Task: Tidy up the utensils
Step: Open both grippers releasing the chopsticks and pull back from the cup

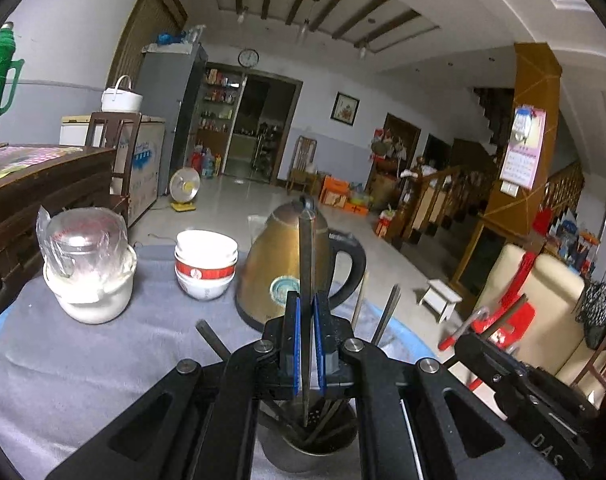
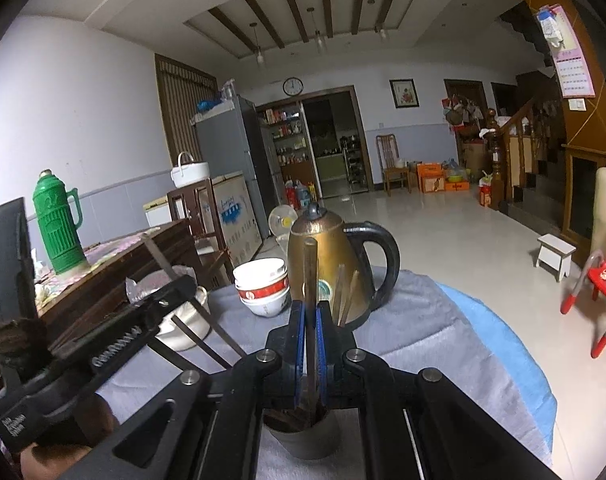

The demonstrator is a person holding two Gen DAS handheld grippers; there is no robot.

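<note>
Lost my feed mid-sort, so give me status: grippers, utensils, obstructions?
Left gripper shut on a dark chopstick. Right gripper shut on another chopstick. Both over the metal holder cup. Kettle beyond, not blocking.

i see a pale tiled floor (image 2: pixel 443 232), white walls (image 2: pixel 83 112), a beamed ceiling (image 2: pixel 303 12), a wall clock (image 2: pixel 293 86), a grey fridge (image 2: pixel 231 144) and a wooden staircase (image 1: pixel 443 188).
</note>
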